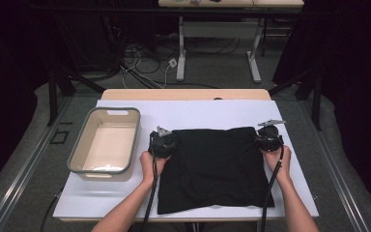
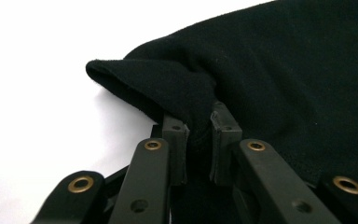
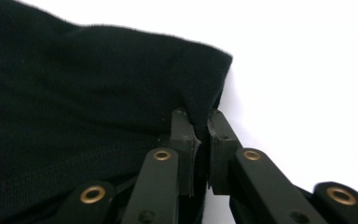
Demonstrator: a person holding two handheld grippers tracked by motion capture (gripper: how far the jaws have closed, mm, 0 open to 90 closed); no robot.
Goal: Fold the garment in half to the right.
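Left hand-held gripper (image 2: 198, 135) & right hand-held gripper (image 3: 199, 133) — each clamped on black cloth (image 1: 212, 166) corner, white table (image 1: 183, 113).

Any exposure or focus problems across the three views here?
High view: room dark, white table evenly lit, black cloth shows almost no folds. Left gripper view: table blown out to white, cloth soft further off. Right gripper view: same white clipping, cloth weave visible only near the jaws.

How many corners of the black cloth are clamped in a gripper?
2. The left gripper pinches the cloth's far-left corner; the right gripper pinches its far-right corner. Both near corners lie free on the table.
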